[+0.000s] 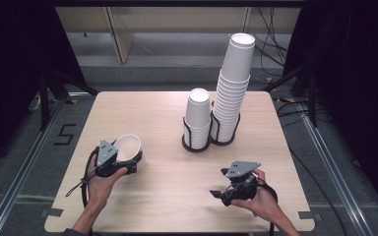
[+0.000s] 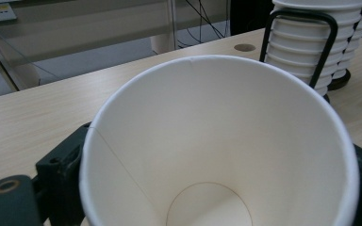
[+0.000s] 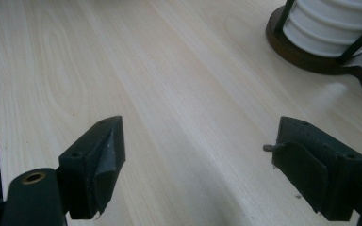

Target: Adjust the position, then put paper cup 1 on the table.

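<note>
Left gripper [image 1: 128,164] pinches a paper cup [image 1: 127,147] — right gripper [image 1: 221,192] spread, empty.

The high view looks forward and down from above the person's edge of the table [image 1: 177,196], taking in its whole top with the cup holder [image 1: 209,140] beyond the middle. The left gripper view sits low and very near, facing the holder [image 2: 297,47] from its left across the mouth of a paper cup [image 2: 217,150]. The right gripper view skims the tabletop [image 3: 169,94] close up, the holder's base [image 3: 306,56] at its upper right. All three share the holder and the wood around it.
</note>
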`<state>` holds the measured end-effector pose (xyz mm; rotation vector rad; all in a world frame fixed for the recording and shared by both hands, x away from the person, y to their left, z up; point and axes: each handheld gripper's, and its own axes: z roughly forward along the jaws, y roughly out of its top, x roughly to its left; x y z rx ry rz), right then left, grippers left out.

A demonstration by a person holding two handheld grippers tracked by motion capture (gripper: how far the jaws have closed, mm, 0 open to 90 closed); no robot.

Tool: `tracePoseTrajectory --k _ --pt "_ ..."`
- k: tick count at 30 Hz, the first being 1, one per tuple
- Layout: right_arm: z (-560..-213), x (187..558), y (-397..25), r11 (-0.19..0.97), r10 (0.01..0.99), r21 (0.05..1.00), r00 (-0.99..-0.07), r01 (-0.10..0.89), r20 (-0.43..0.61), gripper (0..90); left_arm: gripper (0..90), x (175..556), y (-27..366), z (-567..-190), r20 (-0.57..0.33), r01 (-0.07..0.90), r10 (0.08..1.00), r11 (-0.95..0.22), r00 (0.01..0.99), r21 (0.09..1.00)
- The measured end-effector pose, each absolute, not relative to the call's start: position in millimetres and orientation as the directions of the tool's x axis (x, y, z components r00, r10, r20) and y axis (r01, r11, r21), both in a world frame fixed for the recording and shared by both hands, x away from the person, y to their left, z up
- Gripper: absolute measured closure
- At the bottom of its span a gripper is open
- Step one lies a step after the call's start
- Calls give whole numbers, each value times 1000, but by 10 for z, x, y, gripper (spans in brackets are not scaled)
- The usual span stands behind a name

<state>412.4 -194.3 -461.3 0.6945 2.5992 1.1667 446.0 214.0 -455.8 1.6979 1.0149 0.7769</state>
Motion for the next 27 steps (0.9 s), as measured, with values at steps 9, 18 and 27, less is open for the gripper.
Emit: tracePoseTrajectory --k 9,18,27 --pt "-4652 4100 -1960 587 497 738 -868 333 -4 179 92 4636 2142 -4578 43 282 900 -182 433 942" --pt "-4671 4094 -1945 593 499 728 -866 345 4 179 89 4772 2175 -4558 32 294 910 -167 413 941" --pt "-4688 4100 -1942 598 494 724 -869 345 6 179 87 4996 2249 -4540 14 305 925 -139 379 942"
